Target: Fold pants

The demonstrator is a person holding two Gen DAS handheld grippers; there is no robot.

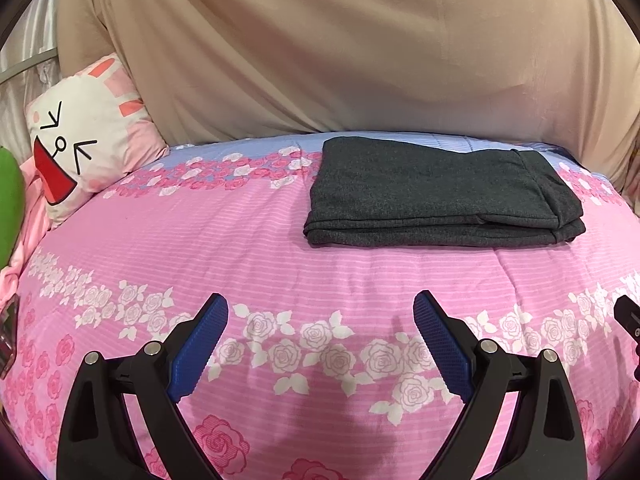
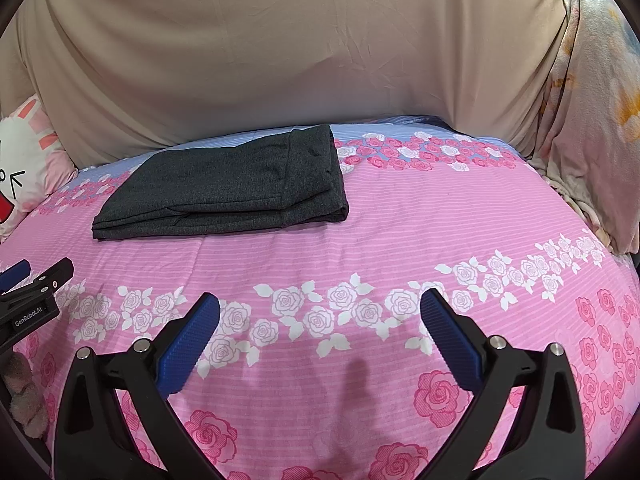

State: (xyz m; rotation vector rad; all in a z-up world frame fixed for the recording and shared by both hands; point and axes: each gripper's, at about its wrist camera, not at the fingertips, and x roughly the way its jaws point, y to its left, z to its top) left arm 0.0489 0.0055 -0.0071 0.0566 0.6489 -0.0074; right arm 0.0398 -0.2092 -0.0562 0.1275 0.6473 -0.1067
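Dark grey pants [image 1: 436,194] lie folded in a flat rectangular stack on the pink floral bedspread [image 1: 280,248], towards the far side. They also show in the right wrist view [image 2: 228,186]. My left gripper [image 1: 320,304] is open and empty, hovering over the bedspread well short of the pants. My right gripper [image 2: 320,302] is open and empty too, near the front of the bed, with the pants ahead to its left. The left gripper's tip shows at the left edge of the right wrist view [image 2: 36,280].
A beige sheet [image 1: 340,48] covers the backdrop behind the bed. A white and pink bunny cushion [image 1: 84,148] sits at the far left beside a green object [image 1: 10,200]. A floral blanket [image 2: 592,100] hangs at the far right.
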